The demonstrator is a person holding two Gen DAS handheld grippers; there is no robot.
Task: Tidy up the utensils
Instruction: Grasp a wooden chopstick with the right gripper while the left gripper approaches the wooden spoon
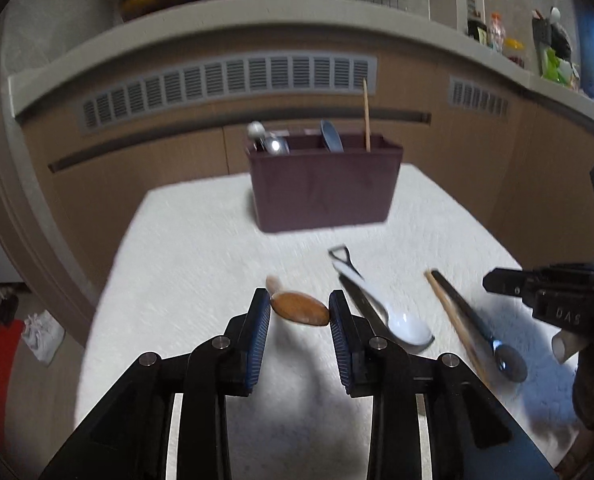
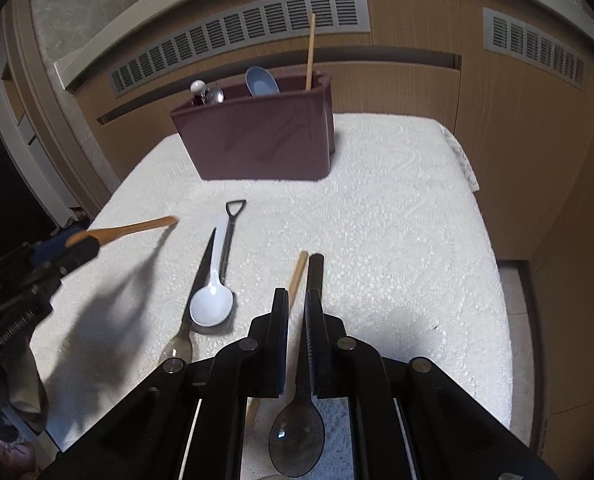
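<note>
My left gripper [image 1: 299, 300] is shut on the bowl of a wooden spoon [image 1: 301, 310], held clear of the white cloth; the right wrist view shows that spoon [image 2: 137, 227] sticking out of it over its shadow. A brown organizer box [image 1: 325, 192] [image 2: 257, 140] stands at the far side and holds a metal spoon, a blue spoon and an upright chopstick. My right gripper [image 2: 296, 300] [image 1: 487, 280] is shut, hovering over a dark spoon [image 2: 297, 436] and a wooden chopstick [image 2: 297, 276] that lie on the cloth.
A white spoon [image 2: 213, 300] lies mid-cloth across a black-handled utensil [image 2: 201, 272] and a shovel-handled one [image 2: 229, 232]. The cloth-covered table [image 2: 377, 240] ends close to wooden cabinets with vents. Its right half is bare cloth.
</note>
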